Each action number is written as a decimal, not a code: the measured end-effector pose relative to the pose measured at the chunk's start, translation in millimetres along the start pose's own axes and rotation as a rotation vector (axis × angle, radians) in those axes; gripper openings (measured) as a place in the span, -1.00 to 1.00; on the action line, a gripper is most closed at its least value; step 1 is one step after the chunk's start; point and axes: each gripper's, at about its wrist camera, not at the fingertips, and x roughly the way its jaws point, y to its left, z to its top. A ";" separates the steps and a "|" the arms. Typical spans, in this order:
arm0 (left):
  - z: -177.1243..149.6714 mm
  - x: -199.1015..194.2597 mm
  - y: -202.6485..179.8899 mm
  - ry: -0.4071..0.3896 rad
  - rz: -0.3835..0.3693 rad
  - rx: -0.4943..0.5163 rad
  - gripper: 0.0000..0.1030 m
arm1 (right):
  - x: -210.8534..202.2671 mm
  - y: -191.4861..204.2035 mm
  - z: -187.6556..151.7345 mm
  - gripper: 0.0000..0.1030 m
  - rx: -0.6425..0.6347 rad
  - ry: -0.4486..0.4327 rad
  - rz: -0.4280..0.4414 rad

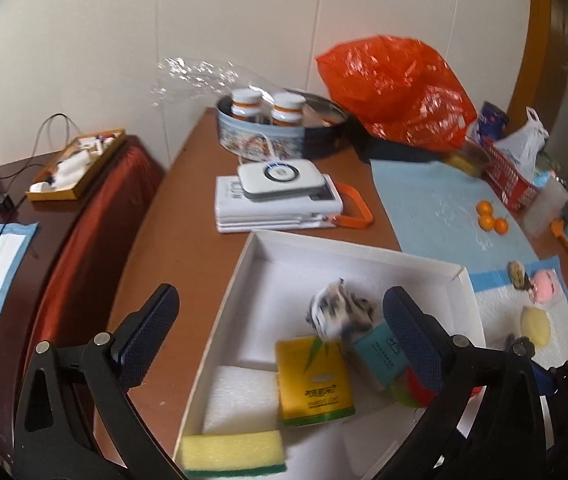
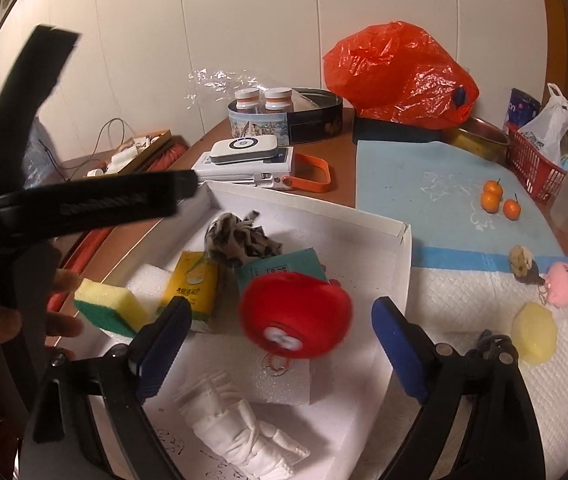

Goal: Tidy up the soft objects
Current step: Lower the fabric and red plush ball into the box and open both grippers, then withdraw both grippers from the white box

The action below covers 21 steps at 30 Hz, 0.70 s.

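Observation:
A white cardboard box [image 1: 363, 250] [image 2: 405, 240] holds a black-and-white cloth [image 1: 337, 312] [image 2: 240, 240], a yellow tissue pack [image 1: 313, 382] [image 2: 192, 286], a teal pack [image 1: 381, 350] [image 2: 284, 268], a yellow-green sponge [image 1: 234, 454] [image 2: 110, 304] and a red plush ball [image 2: 295, 314]. My left gripper [image 1: 280, 334] is open above the box. My right gripper [image 2: 282, 342] is open, the blurred red ball between its fingers, apart from both. A pink plush [image 2: 563, 284], a yellow soft piece [image 2: 533, 332] and a small brown charm [image 2: 521, 262] lie on the white pad to the right.
Behind the box are white power banks [image 1: 280, 200], a round tin with bottles [image 1: 284, 128], an orange plastic bag [image 1: 399, 88], small oranges [image 2: 497, 198] on a blue mat and a red basket [image 2: 535, 162]. A folded white cloth [image 2: 244, 436] lies near the front.

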 end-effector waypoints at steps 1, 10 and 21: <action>-0.9 -3.8 1.1 -0.010 0.007 -0.002 1.00 | -1.1 -0.6 0.0 0.78 0.006 -0.003 0.003; -2.9 -51.3 3.6 -0.096 0.017 -0.022 1.00 | -16.8 5.3 -1.1 0.78 -0.007 -0.038 0.000; -14.4 -96.7 -6.1 -0.142 -0.001 -0.011 1.00 | -40.0 7.6 -4.8 0.78 0.010 -0.089 0.024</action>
